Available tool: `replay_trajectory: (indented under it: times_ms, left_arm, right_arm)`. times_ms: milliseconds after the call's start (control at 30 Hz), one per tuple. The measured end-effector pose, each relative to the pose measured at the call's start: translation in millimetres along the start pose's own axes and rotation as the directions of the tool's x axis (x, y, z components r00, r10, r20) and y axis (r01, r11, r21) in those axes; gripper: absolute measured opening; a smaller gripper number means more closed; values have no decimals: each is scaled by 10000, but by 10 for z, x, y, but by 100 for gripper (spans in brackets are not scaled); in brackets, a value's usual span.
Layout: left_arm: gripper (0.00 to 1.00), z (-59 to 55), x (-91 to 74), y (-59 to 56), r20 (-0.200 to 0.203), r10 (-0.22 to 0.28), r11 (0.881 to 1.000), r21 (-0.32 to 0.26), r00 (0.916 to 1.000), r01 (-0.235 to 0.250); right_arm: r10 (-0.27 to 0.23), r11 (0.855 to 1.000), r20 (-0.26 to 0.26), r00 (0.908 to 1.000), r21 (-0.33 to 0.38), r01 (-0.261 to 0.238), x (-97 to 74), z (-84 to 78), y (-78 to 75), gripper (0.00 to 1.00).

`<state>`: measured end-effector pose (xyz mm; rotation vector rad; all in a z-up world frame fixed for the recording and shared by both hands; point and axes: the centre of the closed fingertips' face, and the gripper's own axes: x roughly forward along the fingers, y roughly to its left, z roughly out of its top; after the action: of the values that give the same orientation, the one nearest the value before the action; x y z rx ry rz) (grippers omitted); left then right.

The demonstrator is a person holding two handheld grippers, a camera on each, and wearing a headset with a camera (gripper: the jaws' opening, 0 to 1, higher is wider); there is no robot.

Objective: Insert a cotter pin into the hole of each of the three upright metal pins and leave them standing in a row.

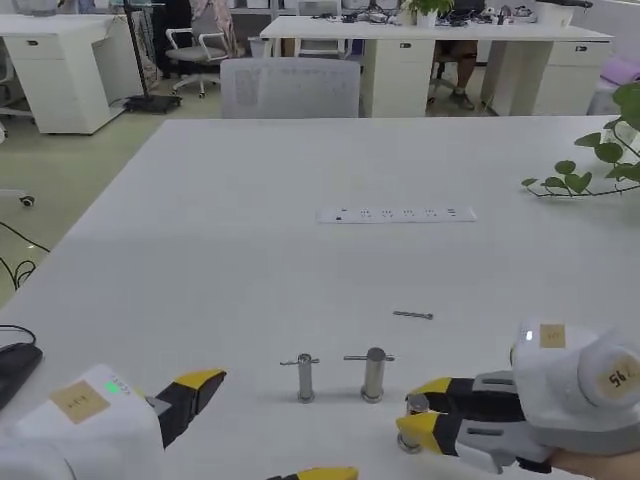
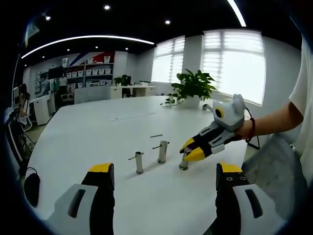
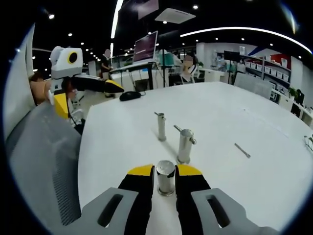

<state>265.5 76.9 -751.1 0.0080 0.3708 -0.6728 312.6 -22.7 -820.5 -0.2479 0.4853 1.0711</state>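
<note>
Wide white table (image 1: 300, 250) — right tongs (image 1: 420, 408) tight on end pin (image 3: 165, 181)

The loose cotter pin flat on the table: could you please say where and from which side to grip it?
Probably grip the cotter pin near one end, coming down from above with jaws across its length: it is thin and lies flat on the table, leaving the other end free.

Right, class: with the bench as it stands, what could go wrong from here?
1. The right gripper grips the third pin close beside the middle pin; a swing could topple that one.
2. The loose cotter pin lies flat on the table; the open left gripper may fumble it.
</note>
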Motion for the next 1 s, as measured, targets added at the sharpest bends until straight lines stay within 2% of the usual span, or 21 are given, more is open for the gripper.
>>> replay_trajectory:
  times_ms: [133, 233, 367, 500, 767, 1000]
  left_arm:
    - [86, 0, 5, -2, -10, -12, 10000, 15, 10000, 12]
    - [86, -6, 6, 3, -39, -4, 10000, 51, 10000, 5]
    - [86, -15, 10, 9, -62, -3, 10000, 58, 10000, 3]
    - [86, -17, 19, 12, -48, -16, 10000, 49, 10000, 16]
    - [87, -27, 30, 16, -101, -53, 9998, 209, 9999, 55]
    - [87, -25, 39, 42, -71, -55, 9997, 232, 10000, 57]
  right_arm:
    - [-28, 9999, 26, 10000, 131, 28, 0, 15, -10, 21]
    - [24, 9996, 222, 9997, 296, -31, -30, 94, -4, 23]
    - [30, 9969, 166, 9999, 780, -43, -52, 163, -22, 34]
    - [17, 9976, 184, 9998, 693, -29, -85, 245, -63, 35]
    - [6, 9984, -90, 10000, 572, -1, -142, 353, -237, 37]
    - [-200, 9980, -514, 9985, 582, 230, -170, 372, -497, 36]
